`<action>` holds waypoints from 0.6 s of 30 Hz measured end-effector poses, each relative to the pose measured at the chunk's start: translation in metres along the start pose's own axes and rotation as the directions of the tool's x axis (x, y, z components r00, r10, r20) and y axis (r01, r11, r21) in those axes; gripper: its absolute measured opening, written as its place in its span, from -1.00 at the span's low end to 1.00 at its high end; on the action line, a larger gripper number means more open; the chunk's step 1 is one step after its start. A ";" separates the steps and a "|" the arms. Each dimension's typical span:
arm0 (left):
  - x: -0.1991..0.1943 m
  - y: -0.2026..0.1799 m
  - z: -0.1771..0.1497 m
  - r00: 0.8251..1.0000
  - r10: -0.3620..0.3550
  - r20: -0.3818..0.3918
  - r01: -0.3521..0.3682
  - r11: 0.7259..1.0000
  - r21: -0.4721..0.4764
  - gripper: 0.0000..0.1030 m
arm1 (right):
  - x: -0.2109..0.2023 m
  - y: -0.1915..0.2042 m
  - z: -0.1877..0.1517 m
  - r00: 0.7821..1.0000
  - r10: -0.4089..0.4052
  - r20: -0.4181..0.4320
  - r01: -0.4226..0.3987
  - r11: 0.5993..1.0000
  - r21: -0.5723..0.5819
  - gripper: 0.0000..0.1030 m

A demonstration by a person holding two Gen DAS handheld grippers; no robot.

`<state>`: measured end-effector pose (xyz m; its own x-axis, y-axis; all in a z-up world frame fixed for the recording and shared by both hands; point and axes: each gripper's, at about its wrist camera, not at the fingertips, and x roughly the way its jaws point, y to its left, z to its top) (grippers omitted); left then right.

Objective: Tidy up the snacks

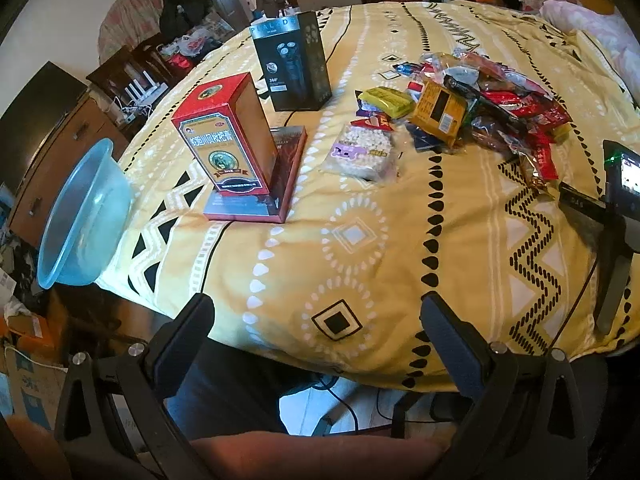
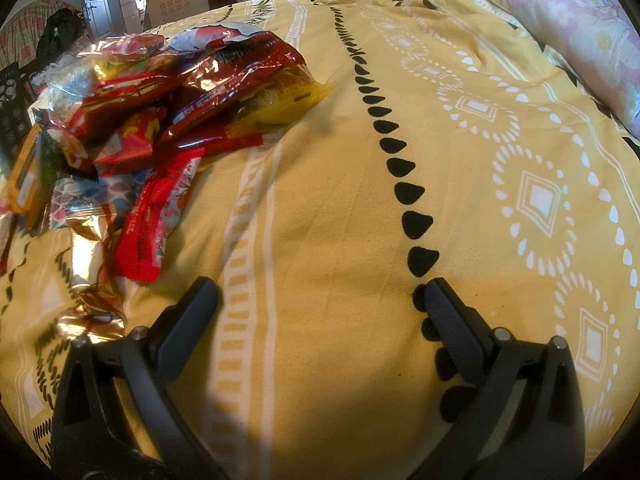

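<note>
Left wrist view: left gripper (image 1: 316,310) spread wide w/ nothing between its fingers, at near edge of yellow bedspread (image 1: 400,240). Snack pile (image 1: 472,100) far right on the spread; puffed-snack bag (image 1: 366,150) just left of it. Red box (image 1: 228,136) stands upright on flat box (image 1: 260,200); black box (image 1: 292,64) behind. Blue bowl (image 1: 80,216) tilted at left edge.

Right wrist view: right gripper (image 2: 320,292) also spread, nothing held, over bare bedspread (image 2: 340,220). Snack pile (image 2: 160,92) upper left; red packet (image 2: 156,220) nearest, apart from left finger. Pink pillow (image 2: 580,32) top right.

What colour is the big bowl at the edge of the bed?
The bowl is see-through light blue. It shows best in the left wrist view, at the far left.
</note>
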<state>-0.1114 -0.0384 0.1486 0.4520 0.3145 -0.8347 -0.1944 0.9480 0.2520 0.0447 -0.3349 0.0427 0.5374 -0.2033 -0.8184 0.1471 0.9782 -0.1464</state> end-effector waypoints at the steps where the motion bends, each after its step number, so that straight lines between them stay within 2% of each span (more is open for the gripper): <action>1: 0.000 0.000 0.000 1.000 0.001 0.003 -0.001 1.000 0.002 1.00 | 0.000 0.000 0.000 1.000 0.000 0.000 0.000 1.000 0.000 1.00; 18: 0.000 0.000 0.000 1.000 0.002 -0.004 -0.002 1.000 0.001 1.00 | 0.000 0.000 0.000 1.000 0.000 0.000 0.000 1.000 0.000 1.00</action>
<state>-0.1116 -0.0387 0.1481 0.4479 0.3159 -0.8364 -0.1947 0.9475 0.2536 0.0443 -0.3347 0.0428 0.5374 -0.2033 -0.8184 0.1471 0.9782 -0.1464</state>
